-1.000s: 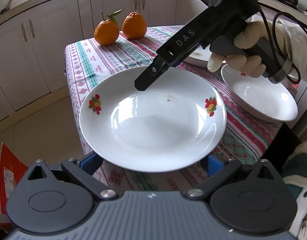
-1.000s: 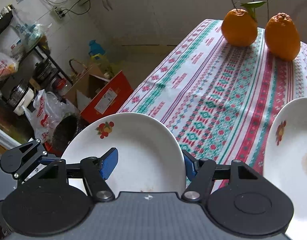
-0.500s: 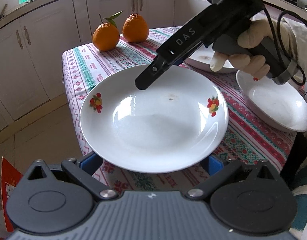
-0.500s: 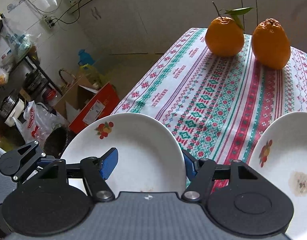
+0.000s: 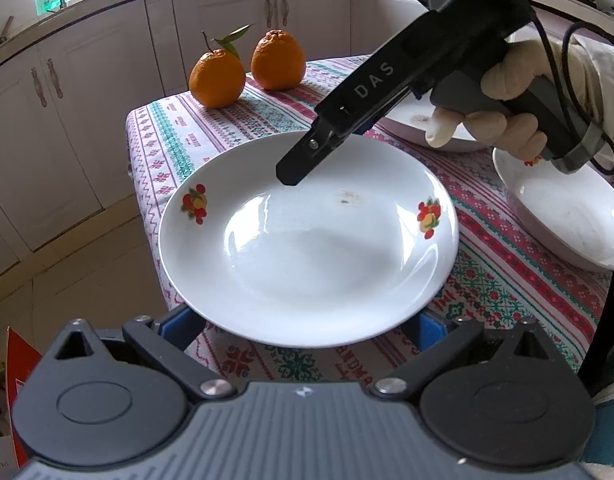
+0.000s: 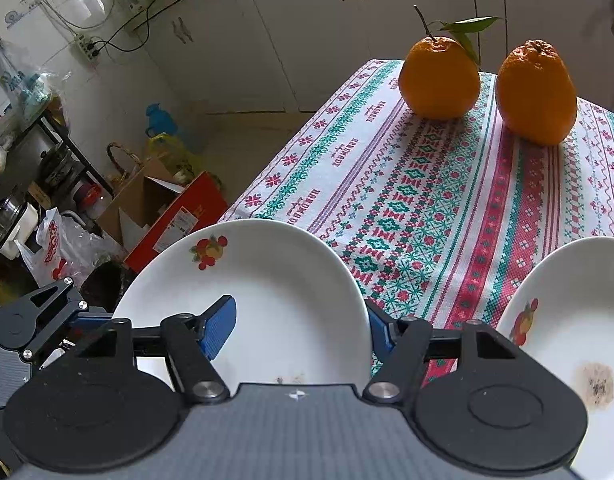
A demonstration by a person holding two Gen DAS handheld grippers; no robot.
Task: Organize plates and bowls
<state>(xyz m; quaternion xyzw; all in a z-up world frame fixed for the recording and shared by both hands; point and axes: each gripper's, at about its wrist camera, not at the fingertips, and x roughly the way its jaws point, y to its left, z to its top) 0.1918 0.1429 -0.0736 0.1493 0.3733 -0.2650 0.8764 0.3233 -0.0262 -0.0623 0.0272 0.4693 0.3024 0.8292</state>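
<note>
A white plate (image 5: 307,248) with fruit decals hangs over the table's left corner, carried between both grippers. My left gripper (image 5: 305,322) has its blue pads against the two sides of the plate's near rim, partly hidden beneath it. One of its fingers (image 6: 43,312) shows at the plate's left edge in the right wrist view. My right gripper (image 6: 299,324) is shut on the far rim of the plate (image 6: 267,300), one pad inside and one outside. In the left wrist view only its inner finger (image 5: 293,174) shows.
Two more white plates lie on the patterned tablecloth (image 5: 179,140): one at the right (image 5: 567,220) and a stained one (image 6: 567,340) behind the gloved hand (image 5: 503,120). Two oranges (image 5: 217,78) (image 5: 278,60) stand at the far end. Boxes and bags (image 6: 179,220) clutter the floor.
Both grippers have shifted a little together with the plate. The oranges and table drifted in both views and the stained plate came further into the right wrist view. Neither grip changed.
</note>
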